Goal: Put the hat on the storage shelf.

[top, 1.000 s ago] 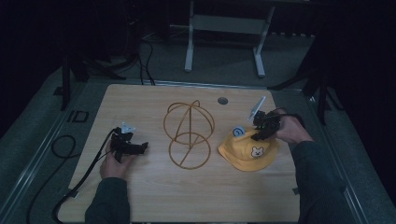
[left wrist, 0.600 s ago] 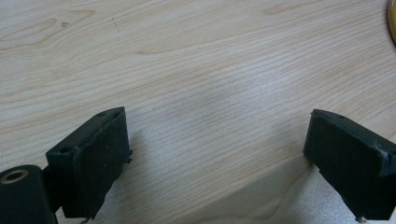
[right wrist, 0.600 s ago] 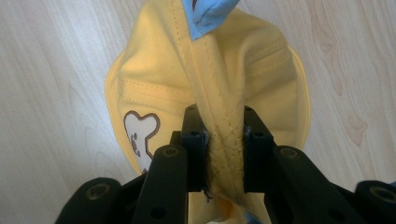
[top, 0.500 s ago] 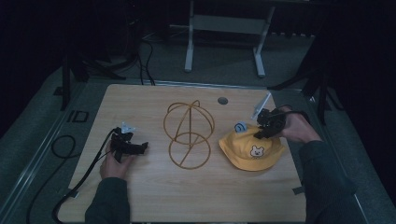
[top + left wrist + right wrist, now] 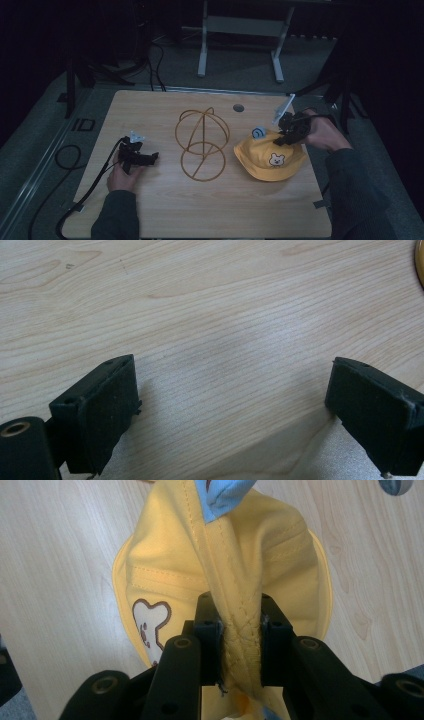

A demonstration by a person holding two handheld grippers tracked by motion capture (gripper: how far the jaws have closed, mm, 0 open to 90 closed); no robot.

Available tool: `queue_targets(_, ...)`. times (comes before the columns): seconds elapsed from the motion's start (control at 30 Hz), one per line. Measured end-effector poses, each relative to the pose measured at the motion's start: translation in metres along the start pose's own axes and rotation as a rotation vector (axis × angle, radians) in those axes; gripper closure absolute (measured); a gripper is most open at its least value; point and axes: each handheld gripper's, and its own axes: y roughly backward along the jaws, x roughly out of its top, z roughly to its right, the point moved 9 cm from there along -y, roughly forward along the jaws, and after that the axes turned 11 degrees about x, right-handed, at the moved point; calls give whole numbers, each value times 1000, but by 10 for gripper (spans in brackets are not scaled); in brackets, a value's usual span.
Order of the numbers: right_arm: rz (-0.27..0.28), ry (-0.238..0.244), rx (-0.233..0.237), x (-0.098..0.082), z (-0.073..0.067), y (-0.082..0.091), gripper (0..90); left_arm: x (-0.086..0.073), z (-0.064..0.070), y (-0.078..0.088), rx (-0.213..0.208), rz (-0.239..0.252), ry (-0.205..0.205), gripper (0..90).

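A yellow child's hat (image 5: 270, 157) with a bear face patch and a small blue ear lies at the right of the wooden table (image 5: 200, 210). My right gripper (image 5: 283, 137) is shut on a pinched fold of the hat's crown (image 5: 240, 645), and the fabric rises in a ridge between its jaws. A gold wire stand (image 5: 202, 144) of crossed hoops sits at the table's middle. At the left my left gripper (image 5: 148, 159) rests low over the bare wood, its jaws wide open with nothing between them (image 5: 235, 405).
A round grey grommet (image 5: 238, 107) is set in the table near the far edge. A black cable (image 5: 67, 160) trails off the left side. Metal frame legs (image 5: 202, 50) stand on the floor beyond the table.
The right gripper has pinched and lifted the hat's crown slightly, shifting the hat a little toward the right. The left gripper has stayed in place.
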Motion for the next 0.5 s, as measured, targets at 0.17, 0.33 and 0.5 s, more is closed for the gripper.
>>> queue_targets(0.17,11,6,-4,3,-2,8,758,0,0,0,1,0,-3,68)
queue_targets(0.33,20,15,-6,7,-5,15,758,0,0,0,0,0,-3,68)
queue_targets(0.5,36,26,-8,11,-8,24,759,0,0,0,1,0,-3,68)
